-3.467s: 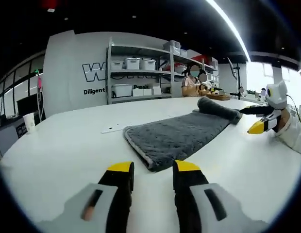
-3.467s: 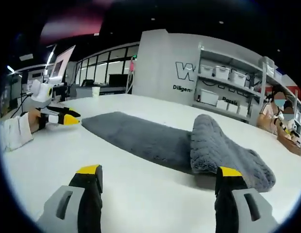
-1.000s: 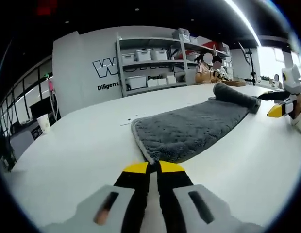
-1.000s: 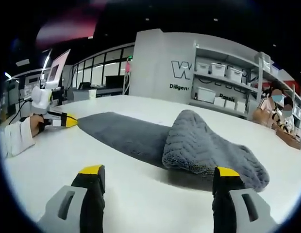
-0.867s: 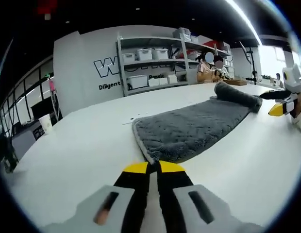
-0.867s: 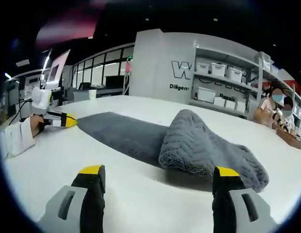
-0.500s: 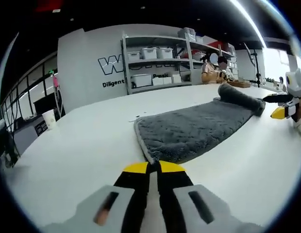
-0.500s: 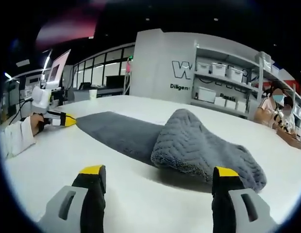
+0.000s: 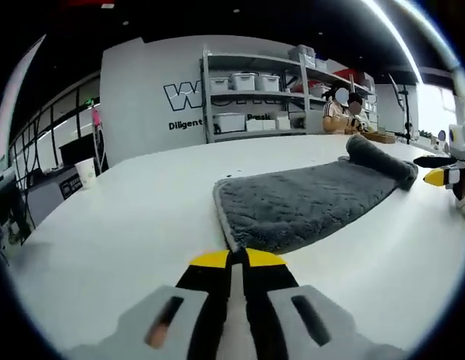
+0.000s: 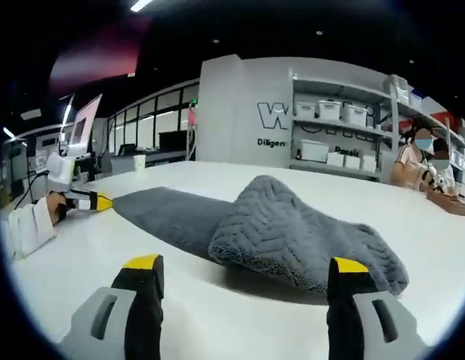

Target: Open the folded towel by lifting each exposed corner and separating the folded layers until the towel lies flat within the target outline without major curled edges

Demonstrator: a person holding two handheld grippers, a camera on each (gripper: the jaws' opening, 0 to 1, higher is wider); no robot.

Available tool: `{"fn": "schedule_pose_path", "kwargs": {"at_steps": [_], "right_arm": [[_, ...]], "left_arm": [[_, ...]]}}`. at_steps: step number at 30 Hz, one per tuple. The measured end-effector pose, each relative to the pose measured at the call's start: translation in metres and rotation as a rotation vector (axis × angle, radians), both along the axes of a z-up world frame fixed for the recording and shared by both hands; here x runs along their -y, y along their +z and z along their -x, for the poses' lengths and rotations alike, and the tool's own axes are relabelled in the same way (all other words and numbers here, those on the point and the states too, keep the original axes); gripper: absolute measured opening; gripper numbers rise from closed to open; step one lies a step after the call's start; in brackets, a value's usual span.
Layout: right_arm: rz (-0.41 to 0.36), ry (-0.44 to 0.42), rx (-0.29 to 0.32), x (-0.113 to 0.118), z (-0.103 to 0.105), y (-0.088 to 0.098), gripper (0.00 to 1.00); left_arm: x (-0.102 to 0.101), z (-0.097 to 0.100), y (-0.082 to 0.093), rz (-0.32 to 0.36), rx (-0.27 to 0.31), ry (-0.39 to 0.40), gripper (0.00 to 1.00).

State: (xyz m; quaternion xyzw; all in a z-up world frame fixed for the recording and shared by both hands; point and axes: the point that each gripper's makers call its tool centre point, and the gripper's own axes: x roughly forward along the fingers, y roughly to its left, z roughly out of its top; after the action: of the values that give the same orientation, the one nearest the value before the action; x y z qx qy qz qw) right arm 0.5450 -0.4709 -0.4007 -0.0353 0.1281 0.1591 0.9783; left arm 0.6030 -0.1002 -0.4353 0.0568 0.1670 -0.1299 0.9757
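A grey towel (image 9: 300, 204) lies lengthwise on the white table (image 9: 127, 225), its far end folded over in a thick roll (image 9: 379, 159). My left gripper (image 9: 238, 259) is shut at the towel's near corner, and the towel's edge runs right in between the yellow tips. From the right gripper view the folded hump (image 10: 300, 236) lies just ahead, with the flat part of the towel (image 10: 165, 208) stretching off to the left. My right gripper (image 10: 244, 265) stands open and wide in front of the hump, nothing between its jaws. The left gripper (image 10: 94, 201) sits at the towel's far end.
The right gripper (image 9: 441, 176) and a sleeve sit at the far right of the left gripper view. Shelves with white bins (image 9: 251, 105) line the back wall. People sit at a farther table (image 10: 424, 176). A paper cup (image 9: 86, 171) stands on a side counter.
Since 3.5 s ago my left jaws have shut on the towel's near corner. In the right gripper view the folded hump has slid left and come nearer over the last second.
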Motion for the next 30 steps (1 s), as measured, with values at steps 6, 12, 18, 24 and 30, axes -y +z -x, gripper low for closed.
{"fn": "schedule_pose_path", "kwargs": {"at_steps": [6, 12, 18, 24, 30], "right_arm": [[-0.004, -0.011, -0.009, 0.002, 0.0, -0.002, 0.9], [-0.019, -0.037, -0.034, 0.009, -0.001, -0.006, 0.95], [-0.031, -0.043, -0.045, 0.012, 0.0, -0.008, 0.94], [-0.028, -0.054, -0.045, 0.017, -0.001, -0.007, 0.98], [-0.001, -0.065, -0.054, 0.022, -0.002, -0.008, 0.99]], "left_arm": [[-0.003, 0.0, 0.0, -0.003, -0.002, 0.006, 0.05], [-0.009, 0.0, 0.0, 0.002, -0.007, 0.024, 0.05], [-0.013, 0.002, 0.0, -0.012, -0.011, 0.034, 0.05], [-0.021, 0.003, 0.0, -0.012, -0.016, 0.053, 0.05], [-0.028, 0.005, 0.001, -0.013, -0.02, 0.073, 0.05]]}}
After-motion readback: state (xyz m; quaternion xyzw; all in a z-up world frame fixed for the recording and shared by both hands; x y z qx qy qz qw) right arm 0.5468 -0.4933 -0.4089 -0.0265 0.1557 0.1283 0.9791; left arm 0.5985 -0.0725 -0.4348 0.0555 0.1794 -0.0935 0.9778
